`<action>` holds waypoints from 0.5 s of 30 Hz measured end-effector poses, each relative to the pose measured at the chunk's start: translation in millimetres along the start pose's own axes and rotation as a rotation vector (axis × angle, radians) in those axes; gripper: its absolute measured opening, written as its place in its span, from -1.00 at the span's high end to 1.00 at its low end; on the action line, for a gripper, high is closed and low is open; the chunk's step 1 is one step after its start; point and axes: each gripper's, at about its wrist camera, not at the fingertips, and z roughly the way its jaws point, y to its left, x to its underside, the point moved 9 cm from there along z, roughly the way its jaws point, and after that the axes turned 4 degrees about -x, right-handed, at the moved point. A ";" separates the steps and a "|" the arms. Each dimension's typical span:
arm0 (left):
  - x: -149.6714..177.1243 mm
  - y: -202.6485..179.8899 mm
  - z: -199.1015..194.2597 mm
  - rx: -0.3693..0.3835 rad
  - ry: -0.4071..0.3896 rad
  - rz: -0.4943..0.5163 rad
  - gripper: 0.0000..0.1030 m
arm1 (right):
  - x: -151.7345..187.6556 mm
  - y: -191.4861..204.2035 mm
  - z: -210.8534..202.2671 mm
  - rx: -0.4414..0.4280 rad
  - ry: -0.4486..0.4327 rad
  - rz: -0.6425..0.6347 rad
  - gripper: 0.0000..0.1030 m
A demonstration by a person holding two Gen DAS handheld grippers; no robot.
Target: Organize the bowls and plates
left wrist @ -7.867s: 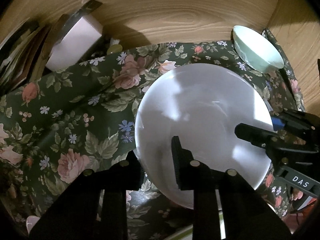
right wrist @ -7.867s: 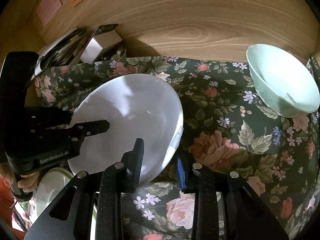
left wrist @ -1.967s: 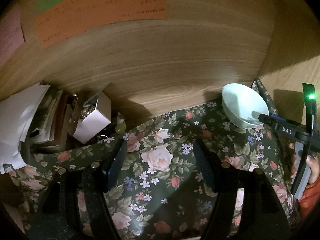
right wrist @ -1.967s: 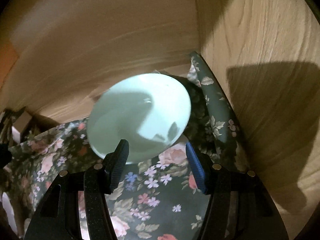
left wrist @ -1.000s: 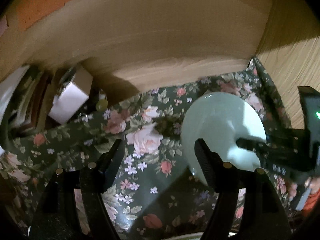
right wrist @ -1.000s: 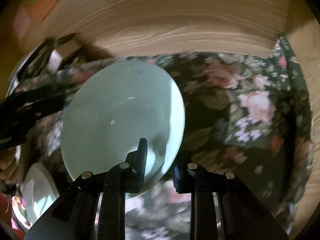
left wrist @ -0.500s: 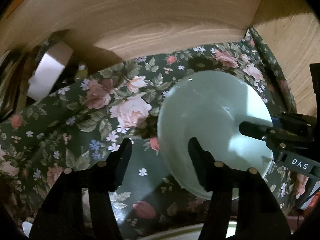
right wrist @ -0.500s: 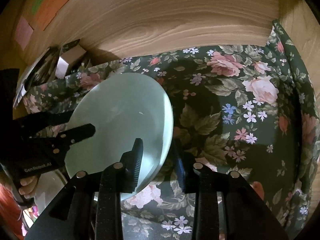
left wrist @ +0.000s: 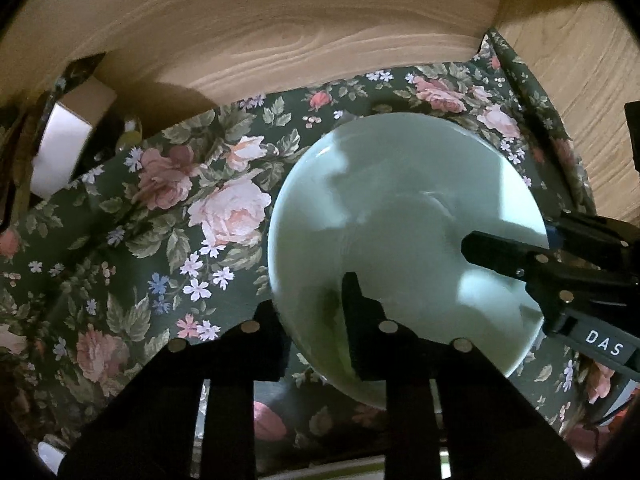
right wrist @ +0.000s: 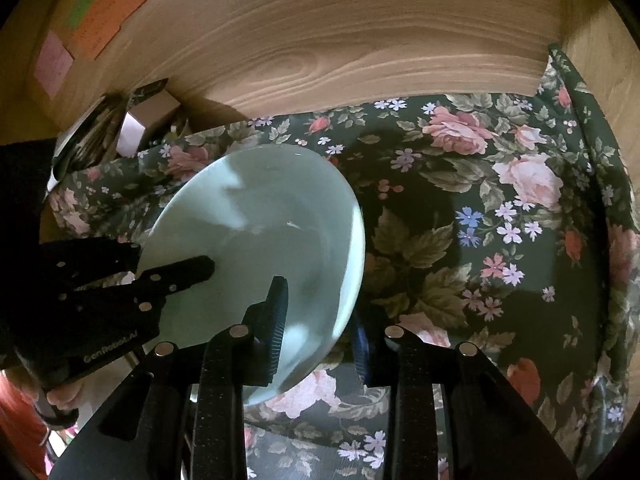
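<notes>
Two sets of tongs meet on one pale green glazed ceramic bowl here, so you carry it between both hands.

From your left wrist view, the left tongs are pinched on the bowl's near rim, one finger dark against the inside wall, the other outside and below the edge. The right tongs come in from the right of the picture and pinch the opposite rim. The bowl sits tilted over the dark green rose-printed tablecloth covering the counter; you cannot tell from this view whether its foot touches the cloth. Behind it stands the pale wood-grain back panel, and a small white cardboard box sits far left among clutter.

From your right wrist view, the right tongs clamp the bowl at its near right edge, ribbed pad inside, blue-tipped pad outside. The left tongs grip its left edge, with your hand below them at the frame edge. Coloured paper notes are stuck on the panel, upper left. The cloth to the right of the bowl lies bare.

As for progress, I judge you are mid-task: this bowl is in hand and not yet set down. No finished stack shows clearly, so placing and releasing it remain ahead.
</notes>
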 end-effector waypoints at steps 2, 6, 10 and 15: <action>0.6 -0.7 -3.1 0.000 -0.010 -0.002 0.56 | 0.2 1.5 -2.7 -0.002 -0.007 -0.003 0.49; 1.8 1.4 -14.0 -0.001 -0.036 -0.009 0.56 | -2.5 8.6 -13.3 -0.013 -0.035 -0.010 0.49; 4.6 6.1 -31.9 -0.008 -0.073 -0.025 0.56 | -7.5 21.9 -28.8 -0.014 -0.076 -0.044 0.49; 8.1 14.7 -59.0 -0.016 -0.134 -0.051 0.56 | -11.1 40.9 -44.2 -0.032 -0.113 -0.080 0.49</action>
